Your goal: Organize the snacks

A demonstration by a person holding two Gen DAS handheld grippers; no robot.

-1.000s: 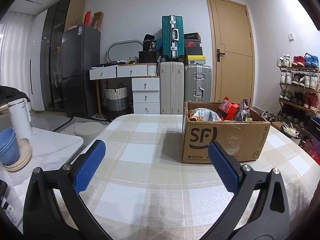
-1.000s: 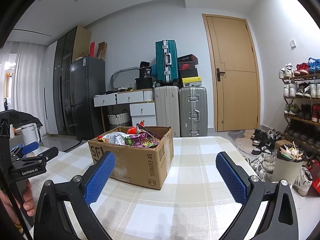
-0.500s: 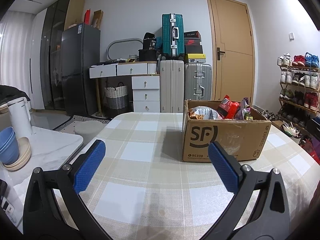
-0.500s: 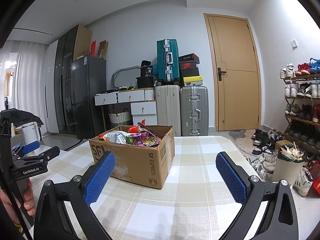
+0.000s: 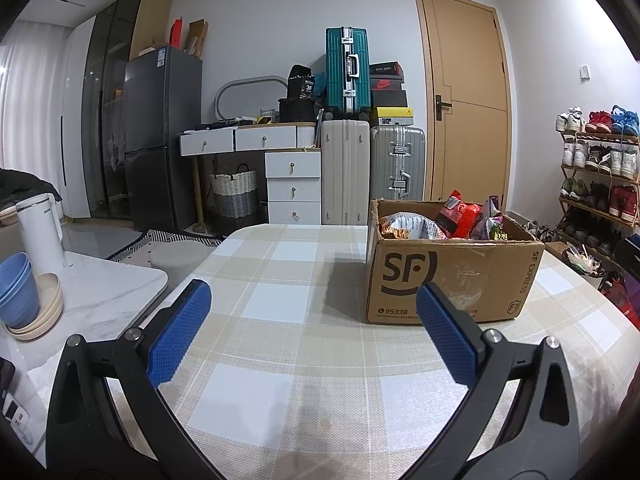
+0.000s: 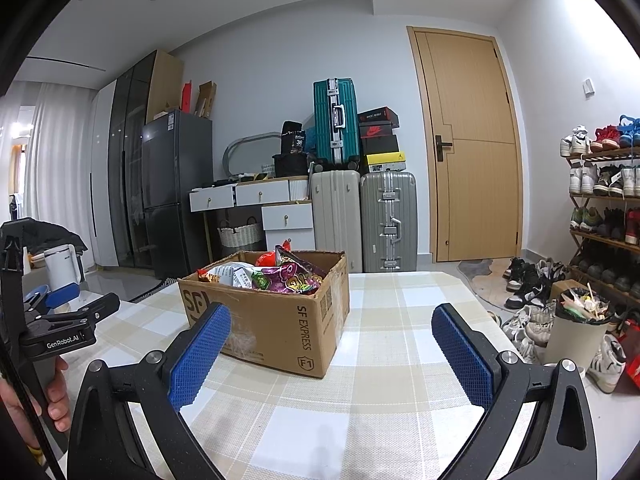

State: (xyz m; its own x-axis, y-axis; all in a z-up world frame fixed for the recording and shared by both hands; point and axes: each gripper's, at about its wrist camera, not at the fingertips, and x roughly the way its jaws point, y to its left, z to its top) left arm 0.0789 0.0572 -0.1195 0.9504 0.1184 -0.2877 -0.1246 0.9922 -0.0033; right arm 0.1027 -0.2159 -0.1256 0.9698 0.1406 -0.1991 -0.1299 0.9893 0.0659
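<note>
**Both claws spread, box of snacks ahead**

The left claw point(image 5: 308, 320) and right claw point(image 6: 330, 346) are hovering wide apart, gripping nothing, over the checked surface point(image 5: 280, 360). The cardboard box point(image 5: 448, 276) is sitting at two o'clock from the left claw — eleven o'clock from the right — holding the snack packets point(image 6: 280, 276). Reaching in from above and pinching one packet's top edge is looking wisest.

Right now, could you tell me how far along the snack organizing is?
Nothing looks done yet: the snack packets all sit piled in the cardboard box, and the checked tablecloth holds nothing else. Nothing is in hand; the left gripper and right gripper hang open and empty. All the sorting remains.
</note>
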